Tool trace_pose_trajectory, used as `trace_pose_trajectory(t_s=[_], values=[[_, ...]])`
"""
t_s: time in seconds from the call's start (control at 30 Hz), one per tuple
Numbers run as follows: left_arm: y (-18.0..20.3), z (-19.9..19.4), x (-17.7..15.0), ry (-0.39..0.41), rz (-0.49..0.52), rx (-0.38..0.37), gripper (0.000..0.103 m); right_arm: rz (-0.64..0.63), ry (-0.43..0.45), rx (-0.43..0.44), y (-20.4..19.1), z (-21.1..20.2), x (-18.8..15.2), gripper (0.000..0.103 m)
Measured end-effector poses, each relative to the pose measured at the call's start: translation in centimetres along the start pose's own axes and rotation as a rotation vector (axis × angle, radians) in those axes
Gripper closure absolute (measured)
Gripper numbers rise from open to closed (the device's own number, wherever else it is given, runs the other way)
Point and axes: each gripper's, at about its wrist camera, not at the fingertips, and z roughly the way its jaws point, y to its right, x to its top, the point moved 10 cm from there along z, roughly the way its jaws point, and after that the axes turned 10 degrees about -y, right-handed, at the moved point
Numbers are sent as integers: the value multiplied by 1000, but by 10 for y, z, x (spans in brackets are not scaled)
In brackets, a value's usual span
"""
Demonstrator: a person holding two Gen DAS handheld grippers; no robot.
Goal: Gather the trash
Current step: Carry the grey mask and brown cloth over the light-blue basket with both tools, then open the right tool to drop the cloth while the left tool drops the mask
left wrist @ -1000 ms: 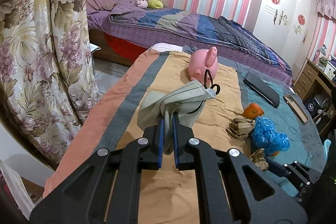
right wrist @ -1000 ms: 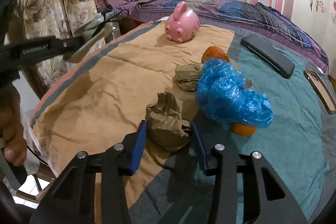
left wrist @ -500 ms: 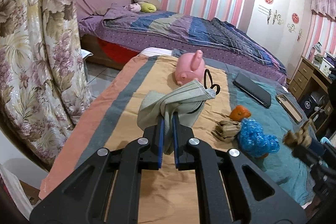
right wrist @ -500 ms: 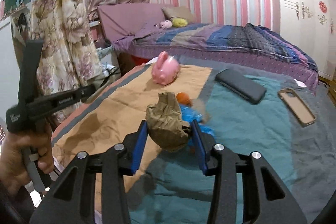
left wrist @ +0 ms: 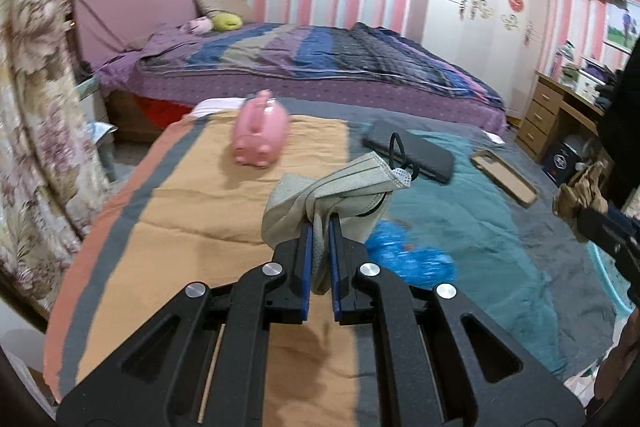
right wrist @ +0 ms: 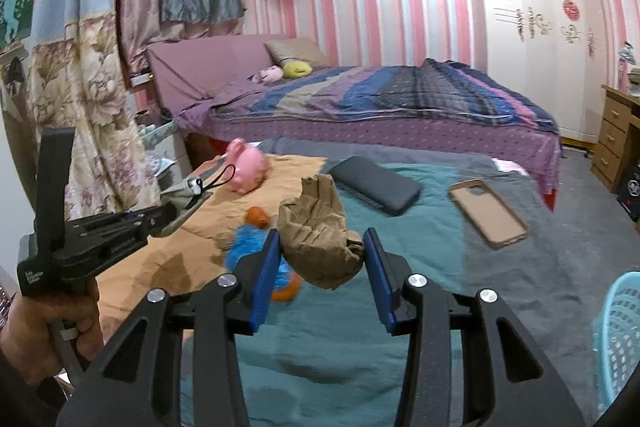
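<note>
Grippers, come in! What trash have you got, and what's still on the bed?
Left gripper shut on grey face mask. Right gripper shut on crumpled brown paper. Blue plastic bag still on bed; basket at right, path clear.

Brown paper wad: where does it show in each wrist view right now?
Left wrist: brown paper wad at the far right edge, held at the tip of the right gripper.
Right wrist: wad at centre, clamped between the blue pads.
Shared landmark: the pink piggy bank, on the orange cloth in both.
</note>
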Motion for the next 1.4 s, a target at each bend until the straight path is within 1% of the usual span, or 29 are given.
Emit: trace_pose_trajectory(t_s=[0.07,0.1,0.2,0.33,0.37,0.53,0.63,0.7,0.77,0.9,1.13,1.27,1.4], values=[[18,-1,2,5,22,-19,97,16,3,-12,11,-4,-1,61],[27,-3,4,11,31,-29,97,34,7,-28,25,-10,-2,61],[49,-8,10,25,39,-67,97,50,16,-56,45,-20,-3,61],[83,-11,15,41,64,-106,97,76,40,-111,82,-43,-5,61],[94,-11,14,43,73,-119,97,80,41,-115,86,-45,-6,61],[143,-15,10,47,115,-182,97,125,58,-171,130,-68,-13,61],[165,-18,6,47,127,-215,97,158,68,-207,156,-82,-18,61],[176,-19,5,48,132,-229,97,192,71,-226,177,-91,-23,61],[189,-19,3,47,137,-247,97,205,70,-235,187,-94,-26,61],[211,-17,-1,43,153,-275,97,235,74,-268,219,-110,-35,60],[244,-11,-10,21,194,-305,97,267,71,-290,249,-122,-44,60],[252,-8,-12,17,201,-309,97,294,75,-312,267,-129,-48,60],[259,-8,-13,15,197,-317,97,302,65,-327,275,-130,-53,60]])
